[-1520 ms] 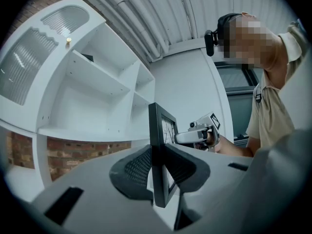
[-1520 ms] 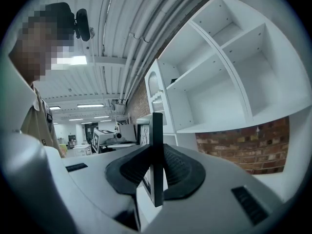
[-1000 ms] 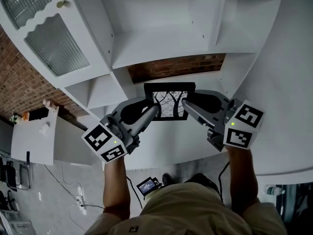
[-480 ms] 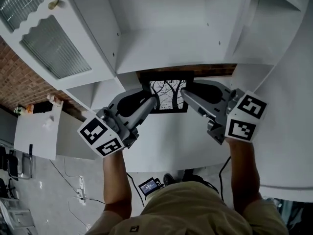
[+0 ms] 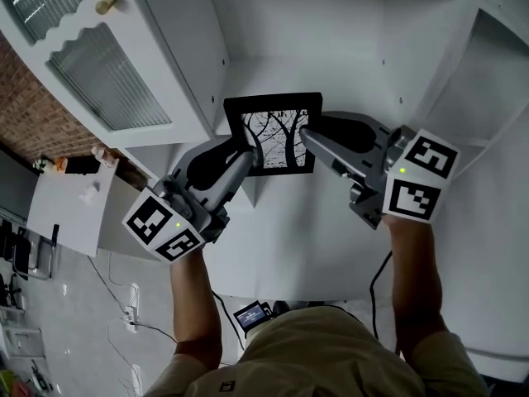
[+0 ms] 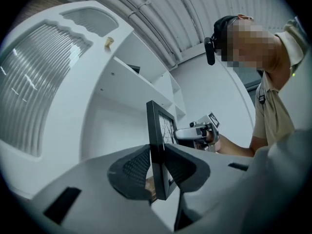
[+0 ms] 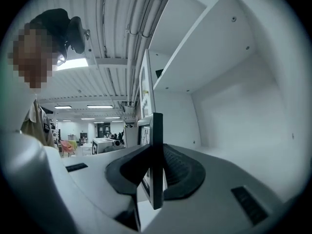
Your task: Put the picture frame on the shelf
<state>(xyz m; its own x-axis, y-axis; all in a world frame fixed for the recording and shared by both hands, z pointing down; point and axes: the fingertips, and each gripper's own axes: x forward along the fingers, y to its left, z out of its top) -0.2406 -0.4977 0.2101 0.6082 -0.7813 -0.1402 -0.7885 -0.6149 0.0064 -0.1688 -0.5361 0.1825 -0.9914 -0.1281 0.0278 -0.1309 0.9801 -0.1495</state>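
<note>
A black picture frame (image 5: pixel 274 133) with a black-and-white tree print is held upright in front of a white shelf (image 5: pixel 331 73) opening. My left gripper (image 5: pixel 241 151) is shut on its left edge and my right gripper (image 5: pixel 307 139) is shut on its right edge. In the left gripper view the frame (image 6: pixel 158 145) stands edge-on between the dark pads (image 6: pixel 134 167), with the other gripper beyond it. The right gripper view also shows the frame (image 7: pixel 156 155) edge-on, clamped between the pads (image 7: pixel 175 167), beside the shelf board (image 7: pixel 214 52).
The white cabinet has a ribbed glass door (image 5: pixel 99 73) with a small knob (image 5: pixel 106 5) at the left. A vertical divider (image 5: pixel 186 48) bounds the shelf bay on the left, another bay (image 5: pixel 488 81) lies at right. Brick wall (image 5: pixel 33 122) and floor cables show below left.
Both grippers have raised the frame from the lower opening with the brick backing up to the level of the white shelf above it. The grip on both edges is unchanged.
</note>
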